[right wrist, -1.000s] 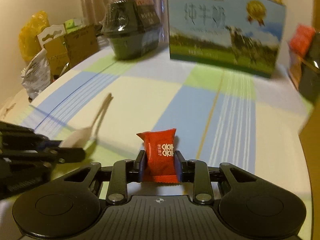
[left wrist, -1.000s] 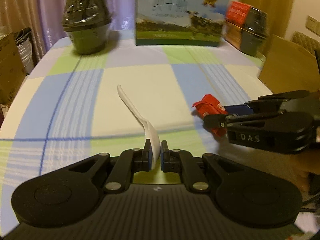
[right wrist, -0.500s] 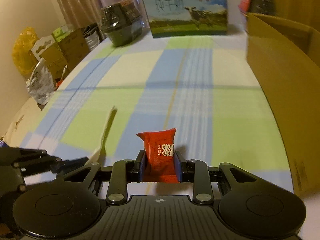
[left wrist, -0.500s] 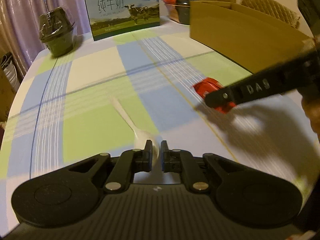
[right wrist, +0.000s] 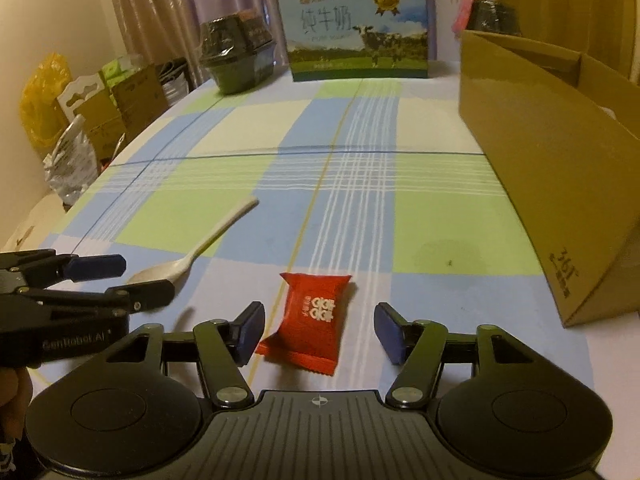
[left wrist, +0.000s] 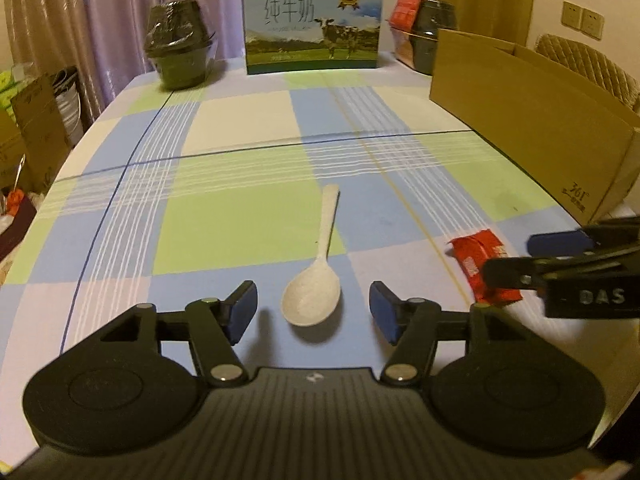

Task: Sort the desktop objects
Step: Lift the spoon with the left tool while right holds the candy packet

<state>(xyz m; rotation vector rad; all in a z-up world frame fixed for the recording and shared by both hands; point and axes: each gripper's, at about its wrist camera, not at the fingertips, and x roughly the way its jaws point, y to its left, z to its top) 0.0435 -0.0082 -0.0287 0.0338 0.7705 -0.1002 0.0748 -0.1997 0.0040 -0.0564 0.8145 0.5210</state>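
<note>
White plastic spoon (left wrist: 316,276): lying bowl-first between spread left gripper (left wrist: 312,310), handle pointing away; red candy packet (right wrist: 310,320) sitting between equally released right gripper (right wrist: 319,334)

Spoons: one white spoon (left wrist: 314,280) is counted, lying on the checked worktop (left wrist: 240,216).
Candy: one red candy packet (right wrist: 310,320) is seen on the cloth.
Grippers: two are counted, the left gripper (left wrist: 312,312) and the right gripper (right wrist: 319,332), each with jaws spread apart.
Cardboard boxes on the worktop: one open cardboard box (right wrist: 552,168) is counted at the right edge.
Milk cartons: one gift milk carton (left wrist: 312,26) is pictured at the far end.
Dark wrapped bowl stacks: two are counted, a left bowl stack (left wrist: 180,48) and a right bowl stack (left wrist: 434,28).
Wall switches: two wall switch plates (left wrist: 582,20) are seen side by side.
</note>
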